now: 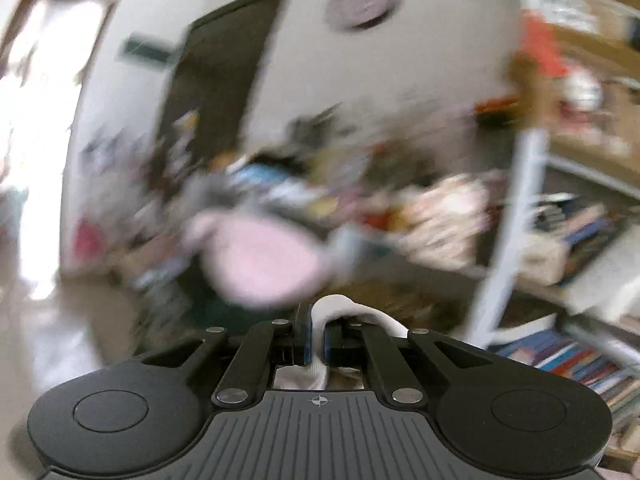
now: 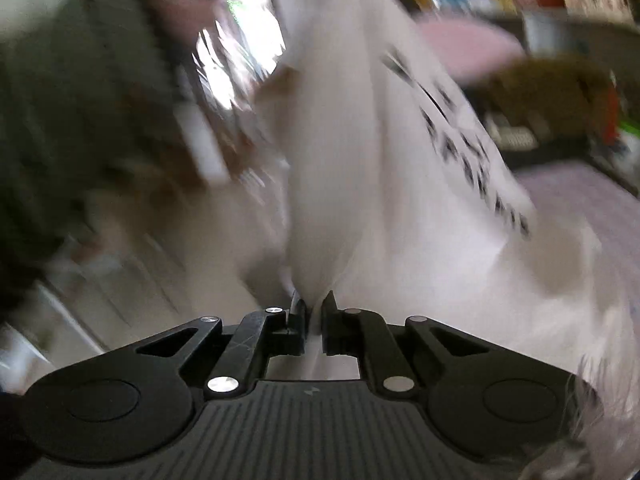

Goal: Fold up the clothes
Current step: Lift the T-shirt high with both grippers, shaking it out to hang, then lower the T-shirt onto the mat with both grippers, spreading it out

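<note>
A white garment with dark printed lettering (image 2: 400, 168) hangs stretched upward in the right wrist view, blurred by motion. My right gripper (image 2: 314, 312) is shut on a bunched edge of it. In the left wrist view my left gripper (image 1: 318, 332) is shut on a small fold of the same white cloth (image 1: 334, 308), which loops over the fingertips; the remainder of the garment is out of that view. A lilac bed surface (image 2: 580, 200) lies under the garment's lower right part.
Left wrist view, heavily blurred: a pink round cushion (image 1: 260, 260), a cluttered pile of items (image 1: 320, 184), a white shelf post (image 1: 508, 240) with books (image 1: 580, 364), a dark doorway (image 1: 224, 80). A person's dark green sleeve (image 2: 60, 120) fills the right wrist view's left side.
</note>
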Motion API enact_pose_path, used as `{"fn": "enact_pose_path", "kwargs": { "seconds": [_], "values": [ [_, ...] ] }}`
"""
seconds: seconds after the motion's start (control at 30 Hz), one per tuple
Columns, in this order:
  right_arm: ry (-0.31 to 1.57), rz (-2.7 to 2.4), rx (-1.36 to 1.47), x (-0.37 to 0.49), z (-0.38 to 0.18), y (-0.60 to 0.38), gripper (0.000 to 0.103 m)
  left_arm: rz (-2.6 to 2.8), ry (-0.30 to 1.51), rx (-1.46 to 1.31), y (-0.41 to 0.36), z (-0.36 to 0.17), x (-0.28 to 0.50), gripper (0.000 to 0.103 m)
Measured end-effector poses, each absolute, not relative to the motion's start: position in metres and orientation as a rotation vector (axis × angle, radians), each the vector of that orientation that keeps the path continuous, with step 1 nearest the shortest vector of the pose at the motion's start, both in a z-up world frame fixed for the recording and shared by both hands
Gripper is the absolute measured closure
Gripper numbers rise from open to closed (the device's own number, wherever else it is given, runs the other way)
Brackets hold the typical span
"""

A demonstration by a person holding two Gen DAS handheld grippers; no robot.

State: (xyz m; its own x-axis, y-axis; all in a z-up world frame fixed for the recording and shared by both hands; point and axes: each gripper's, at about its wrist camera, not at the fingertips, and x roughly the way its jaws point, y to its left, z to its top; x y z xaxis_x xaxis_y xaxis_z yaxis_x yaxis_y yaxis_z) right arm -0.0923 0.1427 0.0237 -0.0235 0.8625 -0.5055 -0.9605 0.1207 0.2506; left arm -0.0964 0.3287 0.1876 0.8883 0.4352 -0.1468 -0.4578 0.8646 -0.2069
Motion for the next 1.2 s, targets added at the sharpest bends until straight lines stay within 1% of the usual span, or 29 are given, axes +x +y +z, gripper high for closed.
{"fn": "enact_pose_path", "kwargs": {
  "seconds": [0.07, 0.13, 0.23, 0.27, 0.3, 0.37, 0.4, 0.43, 0.47, 0.5, 0.57, 0.6, 0.63, 0.7, 0.8, 1.0, 1.2],
  "values": [
    [0.584, 1.457, -0.108, -0.089, 0.052, 0.11, 0.096, 0.321, 0.056, -0.189, 0.287, 0.202, -0.062, 0.099],
    [0.584, 1.36, 0.004, -0.076, 0.076, 0.069, 0.096, 0.155, 0.028, -0.144, 0.237, 0.213, -0.028, 0.099],
    [0.605, 1.168, 0.158, -0.063, 0.09, 0.0, 0.096, -0.144, 0.176, -0.129, 0.149, 0.197, 0.031, 0.098],
    [0.644, 1.067, 0.208, -0.058, 0.086, -0.026, 0.096, -0.244, 0.226, -0.123, 0.12, 0.192, 0.051, 0.098],
    [0.69, 0.96, 0.241, -0.054, 0.075, -0.048, 0.096, -0.344, 0.275, -0.117, 0.09, 0.187, 0.07, 0.092],
    [0.776, 0.746, 0.302, -0.046, 0.051, -0.092, 0.096, -0.436, 0.522, -0.073, 0.044, 0.138, 0.117, 0.086],
    [0.818, 0.658, 0.306, -0.045, 0.037, -0.109, 0.096, -0.453, 0.632, -0.046, 0.025, 0.113, 0.135, 0.081],
    [0.858, 0.569, 0.31, -0.043, 0.023, -0.126, 0.096, -0.439, 0.755, 0.017, 0.006, 0.084, 0.147, 0.081],
    [0.895, 0.486, 0.311, -0.042, 0.01, -0.143, 0.096, -0.422, 0.814, 0.056, -0.001, 0.065, 0.15, 0.081],
    [0.919, 0.452, 0.301, -0.043, 0.004, -0.153, 0.096, -0.413, 0.836, 0.07, 0.0, 0.049, 0.146, 0.079],
    [0.963, 0.386, 0.279, -0.044, -0.01, -0.173, 0.096, -0.393, 0.868, 0.068, 0.014, 0.025, 0.136, 0.064],
    [0.972, 0.38, 0.271, -0.044, -0.012, -0.177, 0.096, -0.382, 0.877, 0.051, 0.026, 0.016, 0.129, 0.051],
    [0.98, 0.374, 0.263, -0.045, -0.015, -0.18, 0.096, -0.368, 0.868, 0.029, 0.039, 0.013, 0.122, 0.042],
    [0.999, 0.366, 0.26, -0.046, -0.016, -0.184, 0.096, -0.335, 0.838, -0.016, 0.073, 0.008, 0.106, 0.033],
    [1.03, 0.359, 0.258, -0.043, -0.015, -0.166, 0.096, -0.236, 0.793, -0.052, 0.124, 0.004, 0.084, 0.032],
    [1.061, 0.323, 0.226, -0.03, -0.027, -0.161, 0.096, -0.14, 0.81, -0.019, 0.158, -0.011, 0.06, 0.032],
    [1.099, 0.266, 0.162, -0.046, -0.023, -0.167, 0.096, -0.044, 0.825, 0.014, 0.192, -0.026, 0.037, 0.032]
  ]
}}
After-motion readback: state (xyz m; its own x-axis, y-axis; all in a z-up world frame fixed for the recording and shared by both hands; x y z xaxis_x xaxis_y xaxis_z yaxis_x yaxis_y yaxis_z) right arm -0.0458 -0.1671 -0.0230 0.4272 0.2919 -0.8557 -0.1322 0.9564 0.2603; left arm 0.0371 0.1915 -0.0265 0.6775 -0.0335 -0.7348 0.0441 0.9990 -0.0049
